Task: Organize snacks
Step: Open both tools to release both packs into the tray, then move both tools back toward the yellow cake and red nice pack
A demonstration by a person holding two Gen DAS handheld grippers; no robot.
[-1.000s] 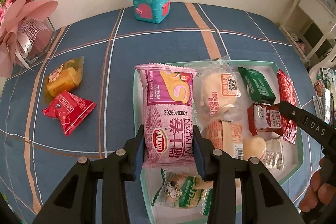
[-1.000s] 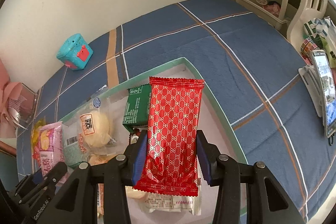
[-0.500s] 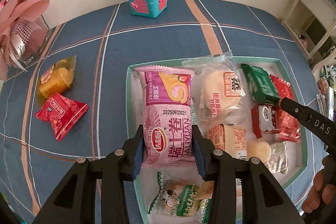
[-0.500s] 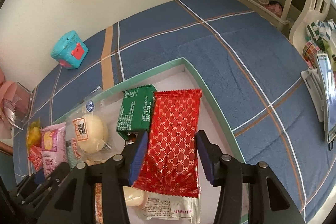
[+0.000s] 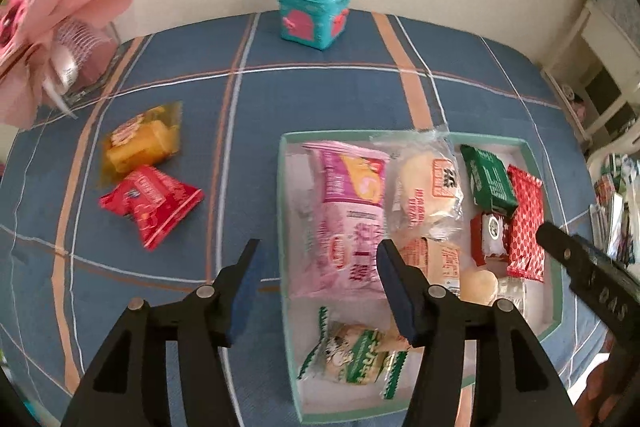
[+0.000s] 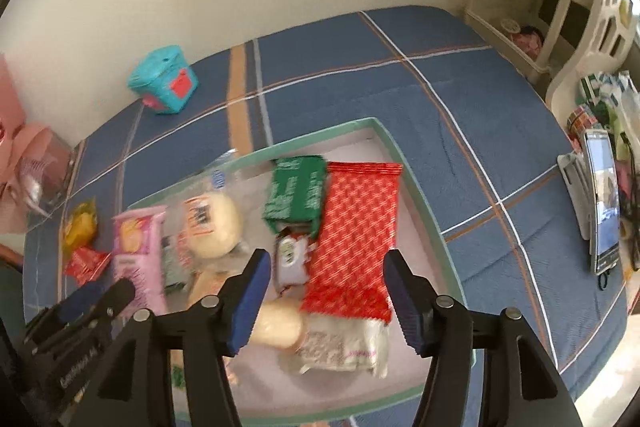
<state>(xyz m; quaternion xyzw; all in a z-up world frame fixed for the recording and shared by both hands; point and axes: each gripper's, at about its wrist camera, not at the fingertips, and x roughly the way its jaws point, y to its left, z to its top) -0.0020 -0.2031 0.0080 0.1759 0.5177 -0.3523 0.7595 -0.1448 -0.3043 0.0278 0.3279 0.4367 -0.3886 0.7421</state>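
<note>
Both my claws are opening, nothing between them: left gripper [image 5: 318, 291], right gripper [image 6: 326, 301]. Red packet [image 5: 166, 207] beside tray [image 5: 282, 187]: light, crinkly, slippery; I would pinch its crimped edge.

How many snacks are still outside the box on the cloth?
2. A yellow pack and a red pack lie side by side on the cloth, left of the box. Others may sit outside the views.
</note>
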